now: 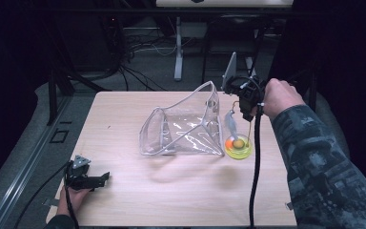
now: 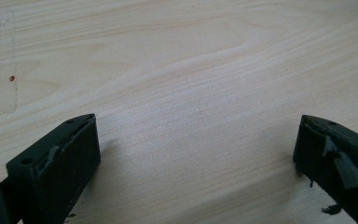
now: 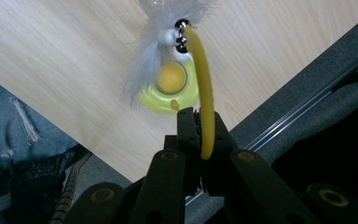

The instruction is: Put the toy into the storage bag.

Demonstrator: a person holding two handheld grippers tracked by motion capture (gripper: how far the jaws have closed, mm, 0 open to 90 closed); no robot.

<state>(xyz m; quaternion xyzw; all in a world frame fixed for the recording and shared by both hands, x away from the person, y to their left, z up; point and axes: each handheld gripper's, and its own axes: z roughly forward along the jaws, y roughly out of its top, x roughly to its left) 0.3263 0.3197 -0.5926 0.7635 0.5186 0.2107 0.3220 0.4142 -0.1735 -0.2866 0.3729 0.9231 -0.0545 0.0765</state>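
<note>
Right gripper (image 3: 199, 133) jaws clamped on one thin yellow springy wand (image 3: 204, 98), held above one yellow-green round toy base (image 1: 238, 147) at table's right side. One white feather (image 3: 151, 60) hangs from wand tip. Left gripper (image 2: 196, 154) jaws wide apart, empty, over the light wooden table (image 2: 177, 70). One clear plastic bag (image 1: 183, 126) at centre.

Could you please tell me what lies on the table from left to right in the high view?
Left gripper → clear plastic bag → yellow toy dish with a ball, with the right gripper above it.
</note>
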